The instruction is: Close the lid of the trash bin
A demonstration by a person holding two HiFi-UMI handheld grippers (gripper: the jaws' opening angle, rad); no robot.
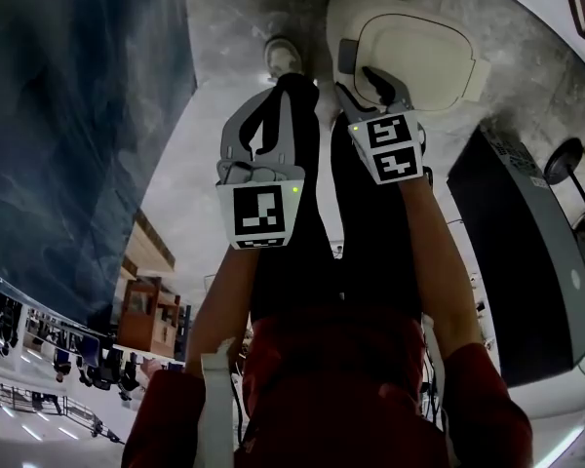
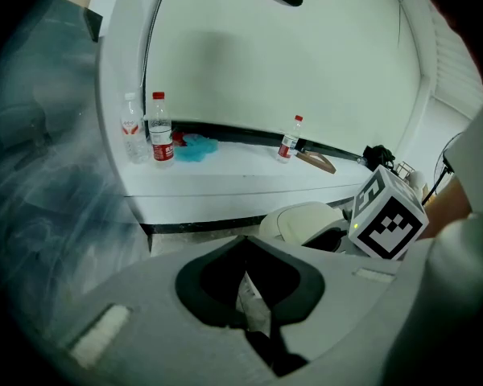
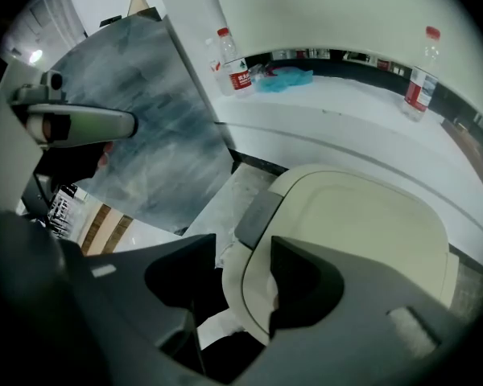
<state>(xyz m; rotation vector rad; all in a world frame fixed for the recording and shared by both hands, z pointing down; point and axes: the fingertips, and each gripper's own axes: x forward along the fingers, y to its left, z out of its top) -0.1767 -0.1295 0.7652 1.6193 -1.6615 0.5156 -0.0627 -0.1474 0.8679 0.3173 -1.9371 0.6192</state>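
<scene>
Over the trash bin (image 1: pixel 409 52), the right tool (image 1: pixel 370 91) is hanging with its jaws wide apart. The near rim of the lid (image 3: pixel 362 215) is showing in the gap, and I cannot tell if a jaw is touching it. The lid is looking nearly flat. I think the tool should be pressing softly on the flat top, not pinching the rim. The left tool (image 1: pixel 263 125) is squeezing shut on nothing, off to the side. The bin is standing on the floor (image 1: pixel 234 27) by the white worktop (image 3: pixel 338 107).
</scene>
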